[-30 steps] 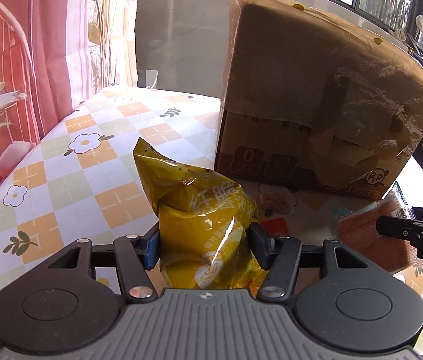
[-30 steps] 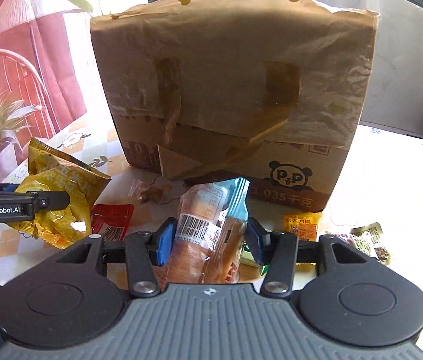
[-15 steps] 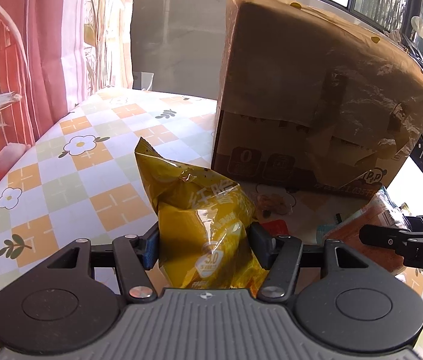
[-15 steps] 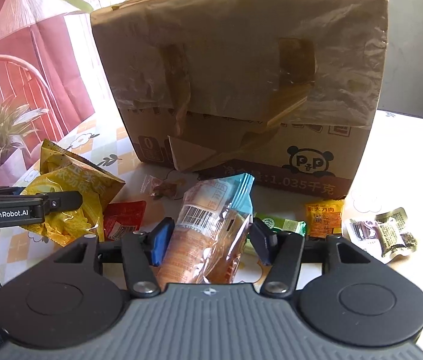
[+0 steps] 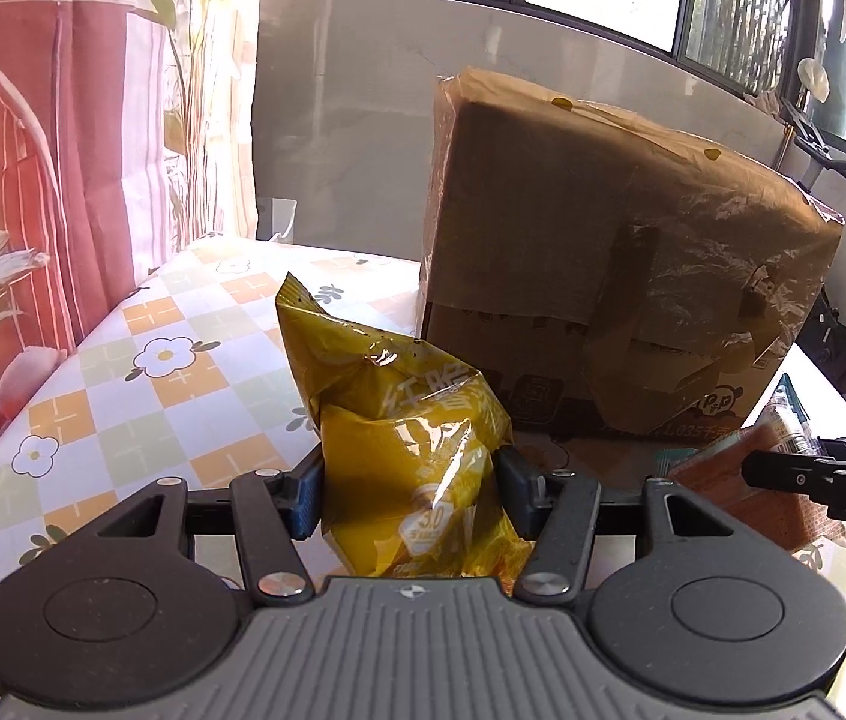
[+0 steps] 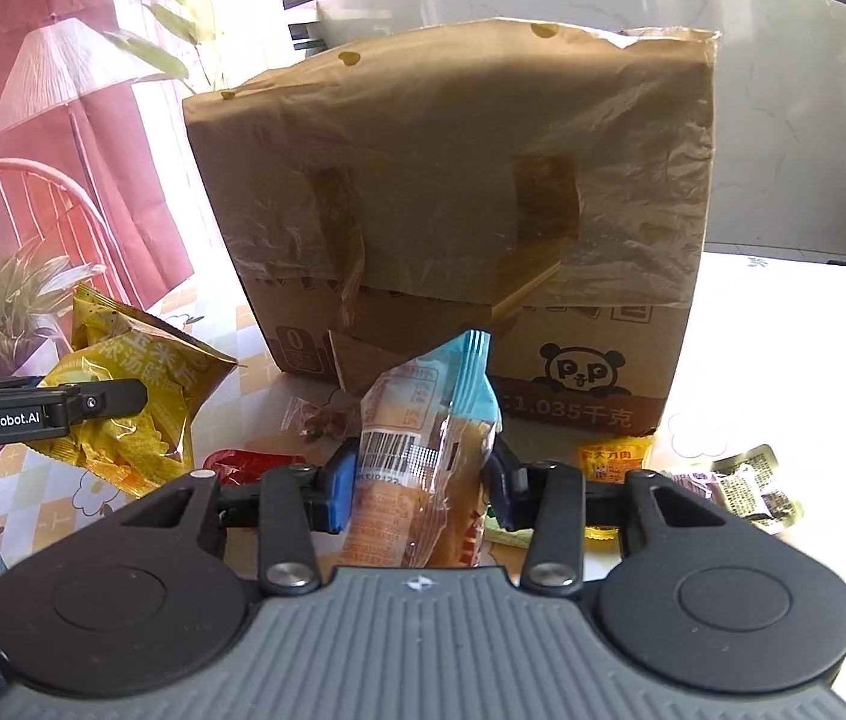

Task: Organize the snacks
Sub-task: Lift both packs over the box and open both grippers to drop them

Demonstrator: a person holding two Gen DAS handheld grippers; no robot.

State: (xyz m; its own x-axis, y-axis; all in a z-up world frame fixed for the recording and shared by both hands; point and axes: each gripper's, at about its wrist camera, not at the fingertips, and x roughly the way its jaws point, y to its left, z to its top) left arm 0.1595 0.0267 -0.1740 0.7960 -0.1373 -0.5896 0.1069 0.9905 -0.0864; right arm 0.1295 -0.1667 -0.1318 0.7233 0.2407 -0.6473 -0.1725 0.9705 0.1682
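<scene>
My left gripper (image 5: 408, 489) is shut on a yellow chip bag (image 5: 405, 444) and holds it above the checked tablecloth, in front of a tall brown cardboard box (image 5: 615, 276). My right gripper (image 6: 417, 489) is shut on a clear snack packet with a blue end and a barcode (image 6: 423, 438), held up before the same box (image 6: 471, 210). The yellow bag (image 6: 129, 396) and left gripper also show at the left of the right wrist view. The right gripper's packet (image 5: 741, 468) shows at the right of the left wrist view.
Small snacks lie on the table by the box: a red packet (image 6: 243, 459), a clear candy wrapper (image 6: 315, 417), an orange packet (image 6: 612, 456), dark packets (image 6: 747, 483). A pink curtain and red chair (image 5: 9, 192) stand at left. The flowered tablecloth (image 5: 141, 378) extends left.
Both grippers have risen and drawn back from the box with their packets; the box looks smaller and lower, and the windows above it have come into view.
</scene>
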